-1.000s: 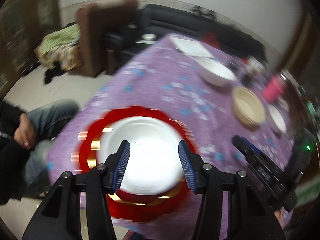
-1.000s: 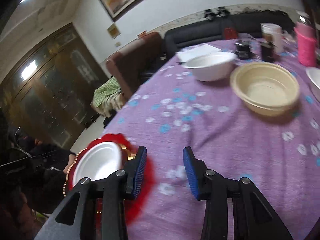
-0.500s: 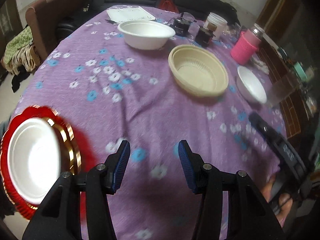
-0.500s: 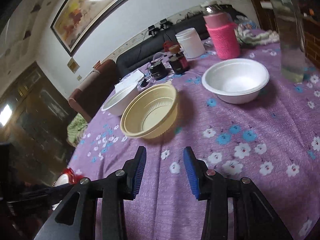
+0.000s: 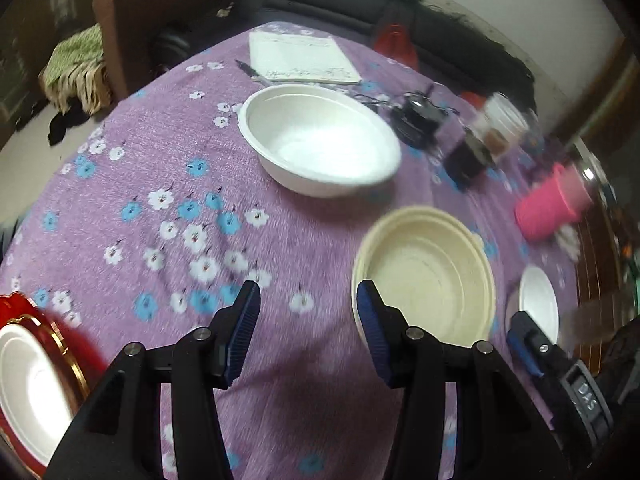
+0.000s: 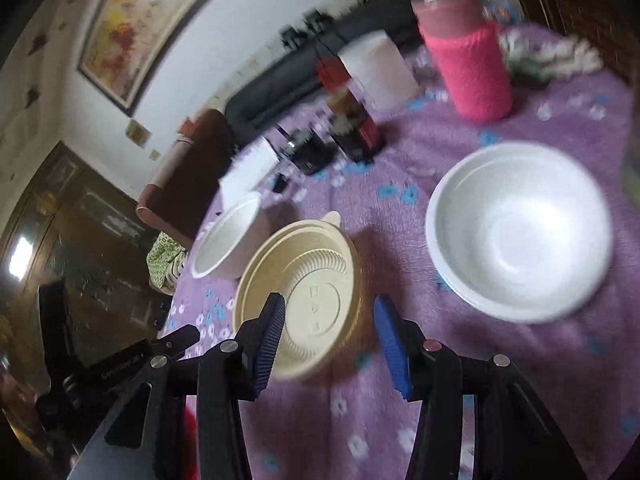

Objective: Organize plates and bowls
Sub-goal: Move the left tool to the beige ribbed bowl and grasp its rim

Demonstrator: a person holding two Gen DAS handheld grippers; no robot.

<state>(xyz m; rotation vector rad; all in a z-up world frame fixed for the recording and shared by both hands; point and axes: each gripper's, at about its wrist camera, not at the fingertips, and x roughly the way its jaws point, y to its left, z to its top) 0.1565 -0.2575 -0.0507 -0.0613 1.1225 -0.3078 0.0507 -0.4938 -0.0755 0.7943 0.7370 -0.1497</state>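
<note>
A: On the purple flowered tablecloth (image 5: 168, 184) we've got the beige bowl (image 5: 426, 276) as our landmark. Left gripper (image 5: 306, 328) hangs just beside it, jaws apart, holding nothing.

B: Yep, and the right gripper (image 6: 330, 340) is spread wide too, empty, hovering at that bowl's (image 6: 300, 300) near edge. Large white bowl (image 5: 320, 138) sits beyond it, small white bowl (image 6: 520, 230) to its right, red plate (image 5: 48, 328) well off left.

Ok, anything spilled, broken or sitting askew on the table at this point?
Nothing stands out. The cream bowl, large white bowl and small white bowl all sit upright and empty on the purple cloth. No spill shows; the far clutter is too blurred to judge.
</note>
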